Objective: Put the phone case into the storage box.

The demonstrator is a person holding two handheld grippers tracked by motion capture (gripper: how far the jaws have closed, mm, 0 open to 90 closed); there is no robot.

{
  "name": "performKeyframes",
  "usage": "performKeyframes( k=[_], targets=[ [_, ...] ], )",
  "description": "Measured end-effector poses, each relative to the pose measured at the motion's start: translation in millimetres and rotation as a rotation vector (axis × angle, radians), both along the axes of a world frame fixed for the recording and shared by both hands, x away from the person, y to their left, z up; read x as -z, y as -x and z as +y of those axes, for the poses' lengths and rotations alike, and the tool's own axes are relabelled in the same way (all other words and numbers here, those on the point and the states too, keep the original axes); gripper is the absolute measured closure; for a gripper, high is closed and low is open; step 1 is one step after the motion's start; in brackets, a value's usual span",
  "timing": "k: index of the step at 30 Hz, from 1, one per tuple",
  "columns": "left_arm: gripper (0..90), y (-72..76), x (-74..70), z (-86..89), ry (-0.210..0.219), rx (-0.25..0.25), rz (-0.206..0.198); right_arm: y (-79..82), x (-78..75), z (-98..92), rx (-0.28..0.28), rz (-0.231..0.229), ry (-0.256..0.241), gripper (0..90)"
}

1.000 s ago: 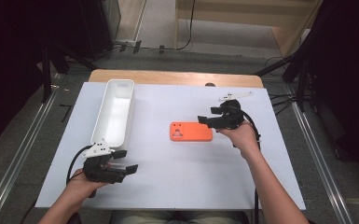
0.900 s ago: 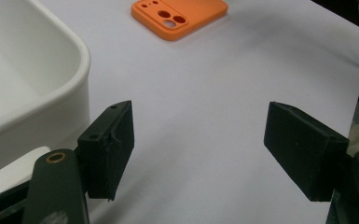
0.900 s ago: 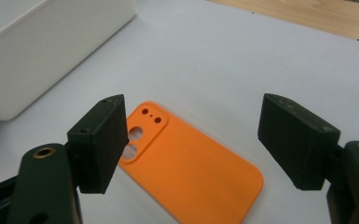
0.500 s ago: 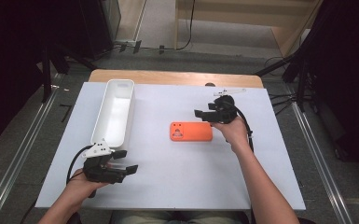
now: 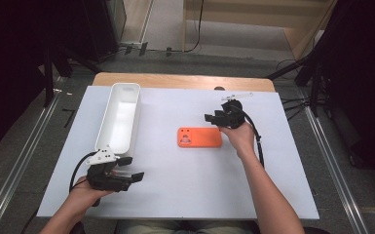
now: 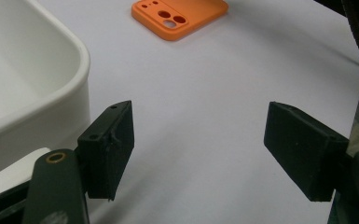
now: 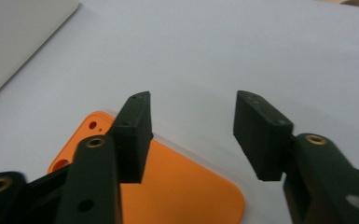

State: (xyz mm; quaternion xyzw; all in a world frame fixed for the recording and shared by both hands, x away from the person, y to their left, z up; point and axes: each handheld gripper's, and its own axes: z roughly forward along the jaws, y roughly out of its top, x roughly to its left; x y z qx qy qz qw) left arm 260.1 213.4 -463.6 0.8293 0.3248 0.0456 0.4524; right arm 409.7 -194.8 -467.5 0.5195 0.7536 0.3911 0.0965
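An orange phone case (image 5: 199, 137) lies flat in the middle of the white table, camera holes toward the left. My right gripper (image 5: 209, 118) hovers just beyond its far right corner, open and holding nothing; in the right gripper view the orange phone case (image 7: 177, 186) lies below the parted jaws of the right gripper (image 7: 191, 135). My left gripper (image 5: 137, 176) rests open near the front left, beside the near end of a long white bin (image 5: 119, 117). In the left gripper view the phone case (image 6: 179, 16) lies far ahead of the left gripper (image 6: 198, 154), with the bin's wall (image 6: 32, 98) at left.
The white table sheet (image 5: 185, 190) has free room in front and to the right. A wooden strip (image 5: 185, 81) runs along its far edge. A small clear object (image 5: 236, 96) lies beyond the right hand. Black stands and cables flank the table.
My right gripper has moved away from the case's right end toward the far side of the table. The left gripper and the case have stayed put.
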Motion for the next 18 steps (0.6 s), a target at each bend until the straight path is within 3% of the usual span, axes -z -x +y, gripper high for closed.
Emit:
performKeyframes(
  k=[4, 13, 18],
  targets=[
    [24.1, -0.1, 0.1, -0.2, 0.001, 0.001, -0.001, -2.5, 4.5, -2.0, 0.021, 0.031, -0.023, 58.3],
    [24.1, 0.0, -0.2, 0.3, -0.001, 0.0, -0.004, -2.9, 14.2, 2.1, 0.029, 0.022, 0.022, 84.1],
    [24.1, 0.2, -0.4, 0.2, 0.001, 0.001, -0.004, -2.1, 24.2, 4.7, 0.033, 0.05, 0.034, 88.3]
  ],
)
